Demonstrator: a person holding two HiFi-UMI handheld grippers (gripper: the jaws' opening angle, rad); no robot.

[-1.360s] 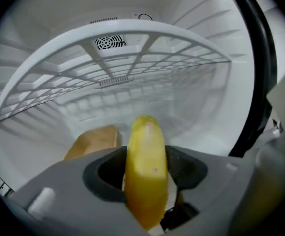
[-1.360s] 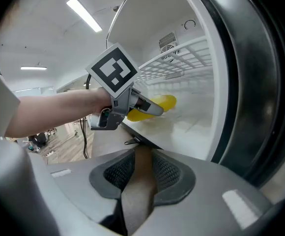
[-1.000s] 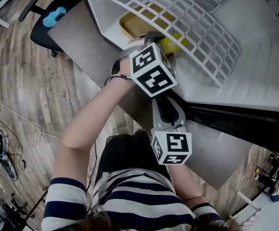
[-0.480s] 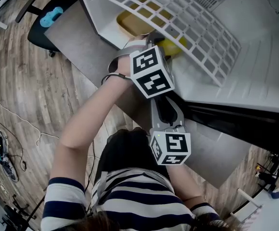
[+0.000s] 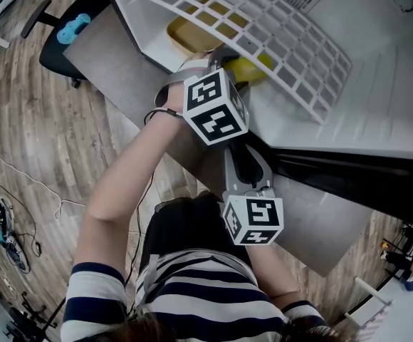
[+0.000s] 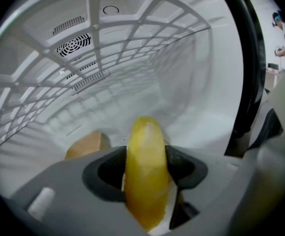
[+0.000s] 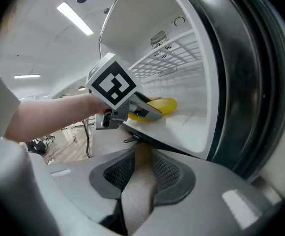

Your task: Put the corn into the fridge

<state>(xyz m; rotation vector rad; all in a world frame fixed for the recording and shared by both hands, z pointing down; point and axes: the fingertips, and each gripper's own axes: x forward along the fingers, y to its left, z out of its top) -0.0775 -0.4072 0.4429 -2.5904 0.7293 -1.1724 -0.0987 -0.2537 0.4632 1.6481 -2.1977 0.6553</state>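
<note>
The yellow corn (image 6: 145, 151) sticks out between the jaws of my left gripper (image 6: 145, 168), which is shut on it. The corn's tip points into the white fridge (image 6: 201, 112), under the wire shelf (image 6: 98, 38). In the head view the left gripper (image 5: 236, 71) reaches into the fridge's lower compartment, and the corn (image 5: 255, 68) shows below the shelf (image 5: 278, 38). The right gripper view shows the corn (image 7: 164, 105) just above the fridge floor. My right gripper (image 7: 143, 173) is open with nothing in it. In the head view the right gripper (image 5: 243, 152) hangs behind the left, outside the fridge.
A tan flat object (image 5: 192, 28) lies in the fridge left of the corn, and the same tan object (image 6: 87, 145) shows in the left gripper view. The dark door seal (image 7: 241, 82) runs along the right. A grey table (image 5: 121, 70), an office chair (image 5: 68, 23) and floor cables (image 5: 21, 177) lie below.
The left gripper has rolled a little about its own axis with the corn still in it. The right gripper has stayed where it was.
</note>
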